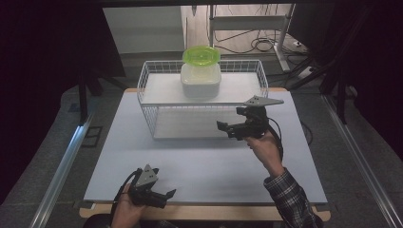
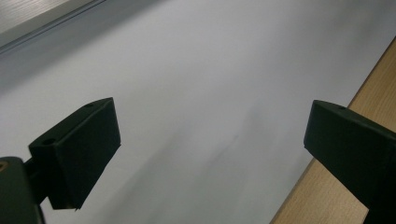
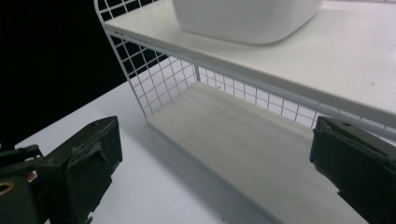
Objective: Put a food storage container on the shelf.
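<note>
Fingers (image 3: 84, 158) on both grippers stand wide and empty, so from table (image 1: 204, 161) to rack (image 1: 152, 95) to tub (image 1: 200, 78) on its top shelf, the right gripper (image 1: 233, 128) should probably rise level before closing

— Surroundings?
— Dark curtains (image 1: 43, 71) on both sides. Grey floor (image 1: 57, 123) below, with metal rails (image 1: 62, 166) along each flank of the table (image 1: 204, 166).
— Behind?
— Pale wall panel (image 1: 142, 28), metal frame (image 1: 247, 21), cables (image 1: 261, 45) coiled on wooden flooring.
— Table itself?
— White top, wooden edge (image 2: 373, 88) showing. Dim, even light.
</note>
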Motion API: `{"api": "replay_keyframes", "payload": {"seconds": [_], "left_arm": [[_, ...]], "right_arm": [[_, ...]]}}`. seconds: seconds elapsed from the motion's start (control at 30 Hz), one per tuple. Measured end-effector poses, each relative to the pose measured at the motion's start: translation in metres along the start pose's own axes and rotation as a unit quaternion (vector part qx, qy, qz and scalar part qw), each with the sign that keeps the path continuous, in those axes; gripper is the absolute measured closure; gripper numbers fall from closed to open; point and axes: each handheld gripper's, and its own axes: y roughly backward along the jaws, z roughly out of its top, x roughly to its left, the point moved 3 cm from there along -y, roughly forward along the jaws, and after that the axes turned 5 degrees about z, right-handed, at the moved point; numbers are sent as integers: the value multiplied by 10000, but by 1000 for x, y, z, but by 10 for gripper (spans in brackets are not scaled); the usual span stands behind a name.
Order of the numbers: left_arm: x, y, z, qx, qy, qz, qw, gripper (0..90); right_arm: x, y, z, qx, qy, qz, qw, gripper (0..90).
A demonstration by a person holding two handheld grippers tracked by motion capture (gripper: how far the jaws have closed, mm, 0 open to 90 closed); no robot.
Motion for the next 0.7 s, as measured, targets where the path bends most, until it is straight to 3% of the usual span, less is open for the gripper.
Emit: {"api": "replay_keyframes", "payload": {"seconds": [0.3,0.7], "left_arm": [[-1,0,0,-16,21,-36,10000,32],[-3,-1,0,17,-51,-80,10000,33]], "right_arm": [[0,-1,-18,99,125,-93,9998,27],[3,5,-36,163,89,-35,9998,27]]}}
